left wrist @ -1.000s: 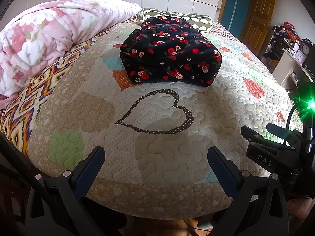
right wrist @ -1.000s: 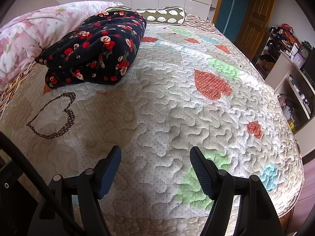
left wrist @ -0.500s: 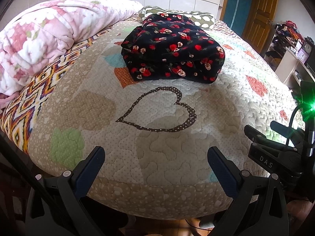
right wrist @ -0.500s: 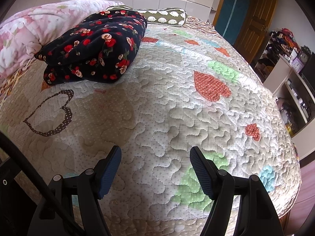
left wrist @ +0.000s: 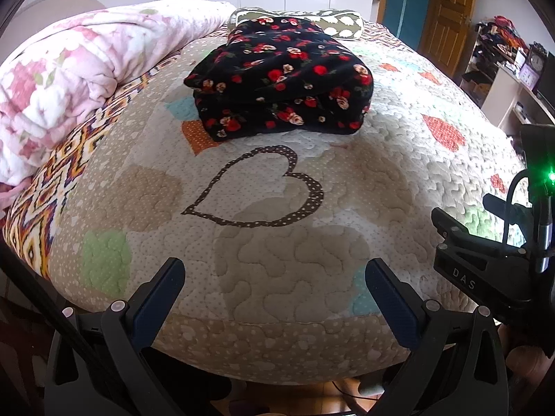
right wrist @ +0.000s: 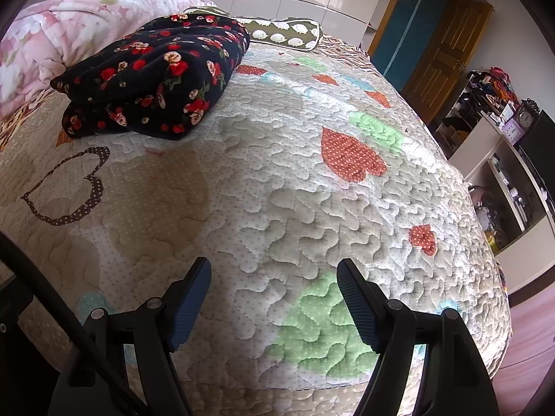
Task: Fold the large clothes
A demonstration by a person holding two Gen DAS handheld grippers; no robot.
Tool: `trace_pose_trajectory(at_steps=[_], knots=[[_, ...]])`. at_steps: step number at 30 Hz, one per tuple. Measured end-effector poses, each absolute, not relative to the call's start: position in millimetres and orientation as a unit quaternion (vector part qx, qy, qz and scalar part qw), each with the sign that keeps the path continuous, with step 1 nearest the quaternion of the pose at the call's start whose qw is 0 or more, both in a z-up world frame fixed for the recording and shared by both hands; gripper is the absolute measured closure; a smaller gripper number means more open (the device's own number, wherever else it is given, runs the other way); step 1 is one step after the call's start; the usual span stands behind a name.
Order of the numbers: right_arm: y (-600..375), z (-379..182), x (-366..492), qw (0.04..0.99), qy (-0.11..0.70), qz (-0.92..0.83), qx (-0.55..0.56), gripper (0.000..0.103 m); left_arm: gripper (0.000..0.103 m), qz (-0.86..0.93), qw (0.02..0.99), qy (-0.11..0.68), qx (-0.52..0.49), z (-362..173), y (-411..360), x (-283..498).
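Note:
A black garment with red roses [left wrist: 281, 79] lies folded in a thick stack on the quilted bed [left wrist: 277, 253], toward the far left; it also shows in the right wrist view [right wrist: 156, 76]. My left gripper [left wrist: 274, 277] is open and empty above the bed's near edge, well short of the garment. My right gripper [right wrist: 274, 277] is open and empty over the quilt, to the right of the garment and apart from it. The right gripper's body [left wrist: 492, 263] shows at the right of the left wrist view.
A rolled pink floral blanket [left wrist: 69, 79] lies along the bed's left side. A green patterned pillow [right wrist: 284, 31] sits behind the garment. A wooden door [right wrist: 437, 45] and cluttered shelves [right wrist: 496, 104] stand to the right. White wardrobes line the back wall.
Both grippers have moved slightly forward and tilted; the folded garment appears a little closer and larger. The garment itself has not moved. Both grippers stay open.

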State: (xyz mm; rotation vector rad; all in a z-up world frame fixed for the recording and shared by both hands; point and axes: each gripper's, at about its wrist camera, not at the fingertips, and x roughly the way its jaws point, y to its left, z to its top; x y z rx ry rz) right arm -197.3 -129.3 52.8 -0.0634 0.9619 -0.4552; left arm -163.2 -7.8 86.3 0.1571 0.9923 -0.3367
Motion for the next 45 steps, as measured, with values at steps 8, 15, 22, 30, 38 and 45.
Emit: trace_pose_trajectory(at_steps=[8, 15, 22, 30, 38, 45], knots=[[-140.9, 48.6, -200.5, 0.859, 0.462, -0.22, -0.013, 0.024, 0.0, -0.163, 0.86, 0.476, 0.086, 84.9, -16.3, -164.5], [-153.4, 48.1, -199.2, 0.859, 0.466, -0.214, 0.007, 0.024, 0.0, -0.17, 0.858, 0.477, 0.088, 83.3, -21.4, -163.4], [-173.8, 79.5, -171.3, 0.87, 0.455, -0.185, 0.036, 0.024, 0.0, -0.169, 0.864, 0.469, 0.074, 83.4, -11.4, -154.5], [-156.6, 137.7, -70.6, 0.927, 0.369, -0.063, 0.04, 0.054, 0.0, -0.153, 0.878, 0.451, 0.049, 93.7, 15.5, -136.1], [-154.2, 92.2, 9.2, 0.887, 0.455, -0.041, 0.07, 0.055, 0.0, -0.126, 0.888, 0.442, 0.026, 89.7, 58.4, -113.5], [-131.3, 143.2, 68.1, 0.913, 0.402, -0.032, 0.06, 0.055, 0.0, -0.131, 0.885, 0.447, 0.001, 82.0, 84.2, -98.0]])
